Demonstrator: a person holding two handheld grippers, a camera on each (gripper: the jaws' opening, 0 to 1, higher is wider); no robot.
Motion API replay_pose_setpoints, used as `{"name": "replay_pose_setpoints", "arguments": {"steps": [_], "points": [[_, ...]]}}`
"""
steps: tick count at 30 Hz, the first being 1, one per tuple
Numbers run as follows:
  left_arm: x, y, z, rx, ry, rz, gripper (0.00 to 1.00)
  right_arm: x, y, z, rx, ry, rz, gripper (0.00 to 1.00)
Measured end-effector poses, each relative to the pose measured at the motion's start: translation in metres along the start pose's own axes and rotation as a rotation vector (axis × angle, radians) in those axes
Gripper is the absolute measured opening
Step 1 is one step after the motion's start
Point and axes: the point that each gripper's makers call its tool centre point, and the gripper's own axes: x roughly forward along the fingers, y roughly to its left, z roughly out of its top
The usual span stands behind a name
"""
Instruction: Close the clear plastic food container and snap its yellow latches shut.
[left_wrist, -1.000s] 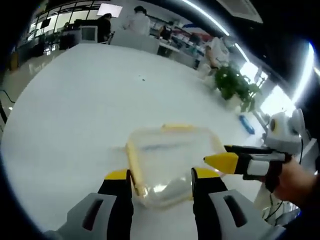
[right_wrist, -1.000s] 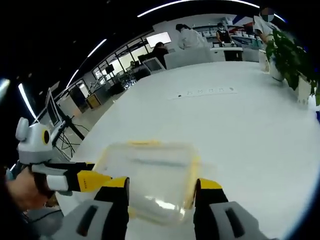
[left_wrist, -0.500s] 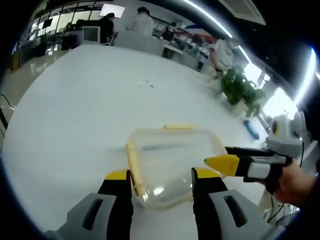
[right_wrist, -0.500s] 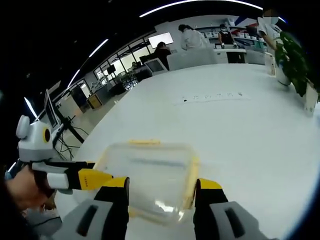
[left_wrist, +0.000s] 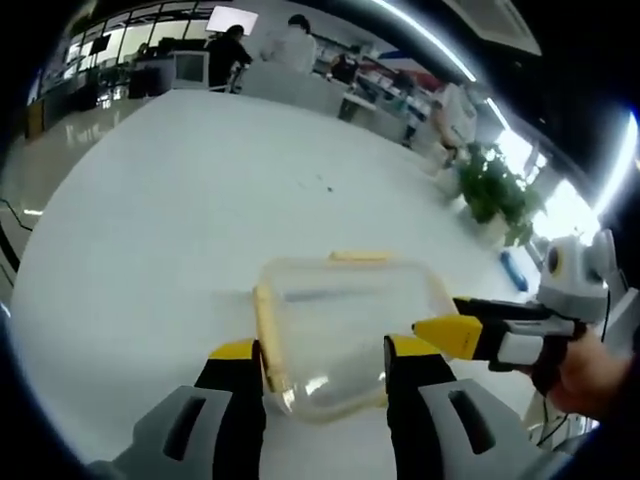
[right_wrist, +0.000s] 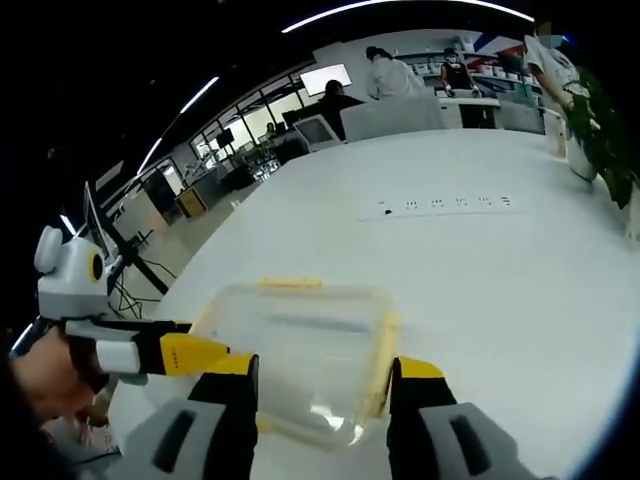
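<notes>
A clear plastic container (left_wrist: 345, 320) with its lid on rests on the white table (left_wrist: 150, 220). A yellow latch (left_wrist: 265, 335) runs along its left side and another (left_wrist: 360, 256) along its far edge. My left gripper (left_wrist: 322, 350) is open, its yellow-tipped jaws either side of the container's near corner. The right gripper (left_wrist: 450, 335) reaches in from the right, its tip at the container's right edge. In the right gripper view the container (right_wrist: 300, 345) lies between the open jaws of my right gripper (right_wrist: 322, 368), with the left gripper (right_wrist: 185, 352) coming in from the left.
A potted plant (left_wrist: 495, 190) and a blue object (left_wrist: 515, 270) stand near the table's far right edge. A row of sockets (right_wrist: 440, 204) is set into the table beyond the container. People and desks are at the back. A hand (left_wrist: 585, 375) holds the right gripper.
Both views have drifted slightly with the hands. The container and both grippers keep the same places relative to each other.
</notes>
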Motion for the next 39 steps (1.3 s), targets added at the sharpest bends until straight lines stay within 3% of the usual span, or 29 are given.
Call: {"name": "replay_pose_setpoints", "arguments": {"steps": [15, 17, 19, 23, 25, 29, 39], "points": [[-0.001, 0.005, 0.001, -0.015, -0.040, 0.023, 0.48, 0.001, 0.001, 0.000, 0.010, -0.006, -0.006, 0.53], [-0.003, 0.006, 0.002, -0.002, -0.051, 0.034, 0.48, 0.000, -0.004, 0.000, -0.023, 0.001, -0.037, 0.60], [-0.006, 0.011, 0.006, 0.023, -0.071, 0.061, 0.50, -0.001, -0.007, 0.002, -0.040, -0.016, -0.049, 0.73], [-0.009, 0.020, 0.012, 0.015, -0.119, 0.073, 0.62, -0.004, -0.014, 0.009, -0.035, -0.079, -0.039, 0.84], [-0.009, 0.021, 0.016, 0.007, -0.154, 0.066, 0.72, -0.003, -0.015, 0.010, -0.048, -0.094, -0.032, 0.94], [-0.004, 0.024, 0.017, 0.017, -0.190, 0.074, 0.99, -0.001, -0.010, 0.008, -0.070, -0.094, 0.004, 1.00], [-0.021, 0.018, 0.019, 0.030, -0.194, 0.055, 0.99, -0.016, -0.001, 0.010, -0.094, -0.110, 0.019, 1.00]]}}
